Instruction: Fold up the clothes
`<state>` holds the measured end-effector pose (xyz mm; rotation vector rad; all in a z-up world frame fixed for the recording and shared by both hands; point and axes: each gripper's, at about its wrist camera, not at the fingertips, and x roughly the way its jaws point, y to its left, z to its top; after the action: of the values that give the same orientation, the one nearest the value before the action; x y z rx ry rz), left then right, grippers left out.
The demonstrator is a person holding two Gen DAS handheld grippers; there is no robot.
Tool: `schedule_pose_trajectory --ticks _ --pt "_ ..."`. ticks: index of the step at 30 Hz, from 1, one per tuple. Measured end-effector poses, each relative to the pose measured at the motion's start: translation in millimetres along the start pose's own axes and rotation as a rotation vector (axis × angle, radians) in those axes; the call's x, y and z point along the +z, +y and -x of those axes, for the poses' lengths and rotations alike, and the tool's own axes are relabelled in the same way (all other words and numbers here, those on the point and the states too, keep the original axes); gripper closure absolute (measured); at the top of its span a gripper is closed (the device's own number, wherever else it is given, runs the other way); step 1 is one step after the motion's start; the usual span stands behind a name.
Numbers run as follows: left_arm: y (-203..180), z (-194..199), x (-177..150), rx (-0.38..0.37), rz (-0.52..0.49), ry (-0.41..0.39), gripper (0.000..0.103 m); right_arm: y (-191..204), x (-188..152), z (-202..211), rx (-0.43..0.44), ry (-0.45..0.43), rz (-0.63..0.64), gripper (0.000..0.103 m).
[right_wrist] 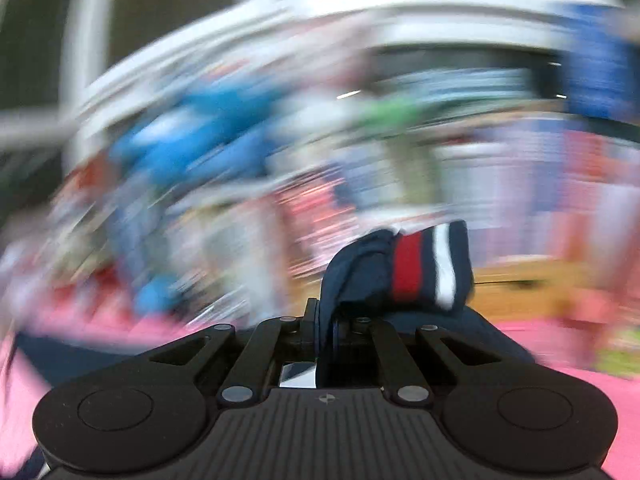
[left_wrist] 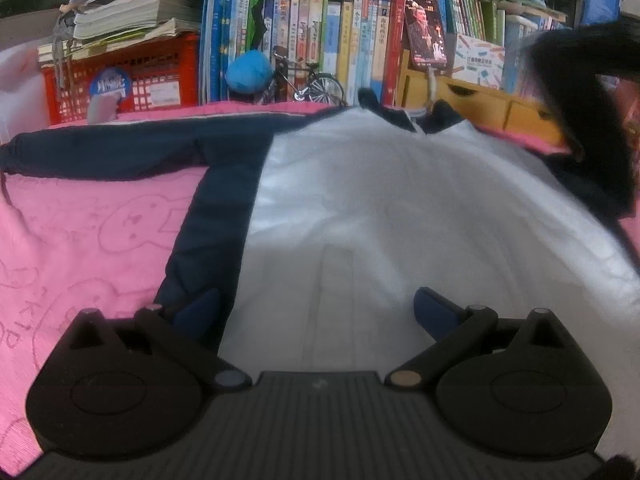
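A white garment (left_wrist: 380,216) with navy sleeves and collar lies flat on a pink towel (left_wrist: 80,240). Its left navy sleeve (left_wrist: 120,152) stretches out to the left. My left gripper (left_wrist: 316,308) hovers open just over the garment's near hem, its blue pads (left_wrist: 434,312) wide apart with nothing between them. In the right wrist view my right gripper (right_wrist: 328,320) is shut on the other navy sleeve, and the red and white striped cuff (right_wrist: 424,268) sticks up past the fingers. A dark raised shape (left_wrist: 584,100) at the upper right of the left wrist view looks like that lifted sleeve.
Behind the towel stand a row of books (left_wrist: 352,44), a red crate (left_wrist: 132,80) with stacked papers, a small model bicycle (left_wrist: 308,84), a blue plush ball (left_wrist: 248,72) and a yellow wooden box (left_wrist: 500,108). The right wrist view's background is smeared by motion.
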<state>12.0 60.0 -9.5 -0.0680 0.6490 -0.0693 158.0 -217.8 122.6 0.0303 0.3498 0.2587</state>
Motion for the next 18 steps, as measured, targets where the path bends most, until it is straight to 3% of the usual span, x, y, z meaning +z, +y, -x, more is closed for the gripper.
schedule_pose_trajectory --ticks 3,5,7,14,18 --pt "5 3 -1 -0.025 0.028 -0.013 0.0 88 -26 -44 0.149 0.152 0.172 0.085" --pt "8 4 -2 -0.039 0.041 -0.02 0.0 123 -43 -48 0.186 0.2 0.254 0.051" --pt "9 4 -2 -0.045 0.049 -0.023 0.0 148 -57 -48 0.208 0.228 0.323 0.039" --pt "12 6 -3 -0.06 0.069 -0.032 0.0 114 -60 -2 0.162 0.226 0.272 0.015" --pt "22 9 6 -0.078 0.132 0.0 0.0 76 -71 10 0.066 0.215 0.168 0.013"
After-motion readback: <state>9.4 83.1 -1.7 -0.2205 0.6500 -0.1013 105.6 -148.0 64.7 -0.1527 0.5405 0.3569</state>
